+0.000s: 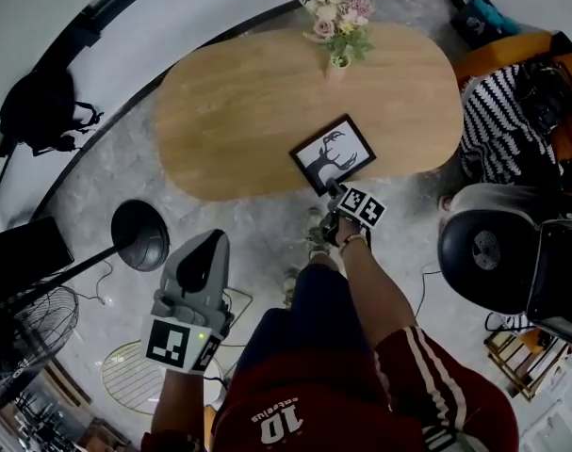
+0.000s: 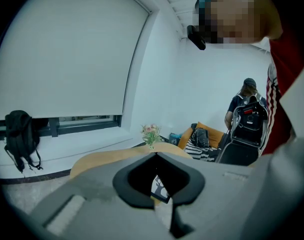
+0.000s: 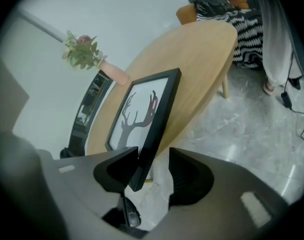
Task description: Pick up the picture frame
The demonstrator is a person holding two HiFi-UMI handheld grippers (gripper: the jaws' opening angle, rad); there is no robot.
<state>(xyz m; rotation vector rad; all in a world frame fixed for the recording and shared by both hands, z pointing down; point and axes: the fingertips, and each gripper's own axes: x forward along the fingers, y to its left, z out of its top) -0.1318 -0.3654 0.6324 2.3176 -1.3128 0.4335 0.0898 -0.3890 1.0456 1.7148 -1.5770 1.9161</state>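
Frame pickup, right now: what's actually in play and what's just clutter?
In play:
- picture frame, at the near edge of the table
- right gripper, jaws open around the frame's near corner

Clutter:
- flower vase
- left gripper, held back from the table, nothing in it
- backpack
- striped cushion
- floor fan

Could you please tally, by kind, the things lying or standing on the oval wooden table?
Frame: 1
Vase of flowers: 1
Total: 2
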